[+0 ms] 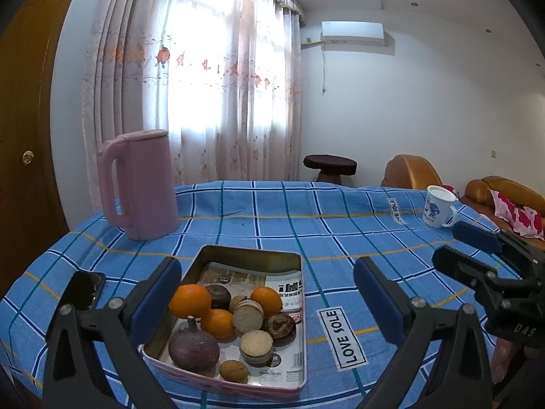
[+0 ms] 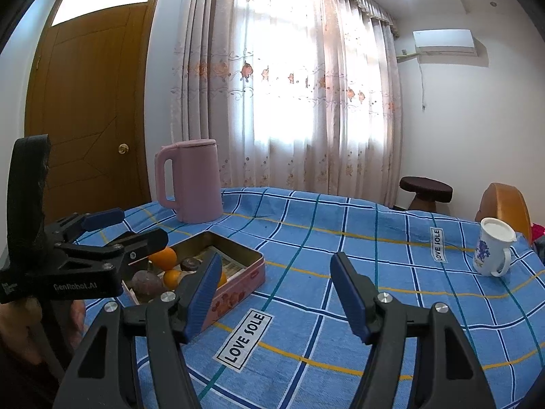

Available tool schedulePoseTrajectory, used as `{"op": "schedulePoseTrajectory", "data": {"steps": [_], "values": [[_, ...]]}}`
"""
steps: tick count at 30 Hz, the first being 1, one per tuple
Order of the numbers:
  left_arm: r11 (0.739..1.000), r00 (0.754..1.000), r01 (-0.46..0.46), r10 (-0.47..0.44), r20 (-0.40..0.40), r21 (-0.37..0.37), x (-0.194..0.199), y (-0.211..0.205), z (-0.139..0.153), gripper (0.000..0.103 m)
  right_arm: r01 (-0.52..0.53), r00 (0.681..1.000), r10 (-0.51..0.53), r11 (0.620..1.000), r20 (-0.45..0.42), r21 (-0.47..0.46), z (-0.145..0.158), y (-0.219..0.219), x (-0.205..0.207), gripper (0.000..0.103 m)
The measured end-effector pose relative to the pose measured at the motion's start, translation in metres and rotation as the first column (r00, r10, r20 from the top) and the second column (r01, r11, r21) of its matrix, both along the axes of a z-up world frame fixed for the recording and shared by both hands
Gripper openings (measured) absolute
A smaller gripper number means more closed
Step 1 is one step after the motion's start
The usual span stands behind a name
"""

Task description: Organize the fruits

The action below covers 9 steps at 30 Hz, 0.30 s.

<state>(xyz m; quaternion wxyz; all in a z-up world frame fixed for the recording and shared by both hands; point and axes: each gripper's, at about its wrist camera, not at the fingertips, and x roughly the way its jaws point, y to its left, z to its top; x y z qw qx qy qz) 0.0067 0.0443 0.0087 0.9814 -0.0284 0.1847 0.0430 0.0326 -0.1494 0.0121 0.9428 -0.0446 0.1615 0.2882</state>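
Observation:
A pink rectangular tin (image 1: 299, 306) stands on the blue checked tablecloth. It holds three oranges (image 1: 190, 300), a dark purple fruit (image 1: 193, 349), a walnut (image 1: 233, 370) and several round brown and beige pieces. My left gripper (image 1: 269, 293) is open and empty, hovering above the tin's near end. My right gripper (image 2: 276, 289) is open and empty, above bare cloth to the right of the tin (image 2: 238, 289). In the right wrist view the left gripper (image 2: 126, 230) shows over the tin; in the left wrist view the right gripper (image 1: 466, 248) shows at the right.
A pink kettle (image 1: 139, 184) stands at the back left of the table. A white mug with blue print (image 1: 437, 206) stands at the back right. A black phone (image 1: 83, 289) lies left of the tin. A stool and sofa are beyond the table.

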Motion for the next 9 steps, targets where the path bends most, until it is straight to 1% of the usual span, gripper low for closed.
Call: {"op": "schedulePoseTrajectory", "data": {"steps": [5, 9], "values": [[1.0, 1.0, 0.013, -0.013, -0.024, 0.008, 0.0036, -0.0038, -0.0042, 0.103, 0.004, 1.0, -0.004, 1.0, -0.011, -0.004, -0.0045, 0.0007, 0.002, 0.068], [1.0, 1.0, 0.017, -0.017, -0.018, 0.004, 0.0023, -0.0049, -0.0035, 0.103, 0.01, 1.0, -0.01, 1.0, -0.018, -0.003, -0.0071, -0.0015, 0.0047, 0.068]]}}
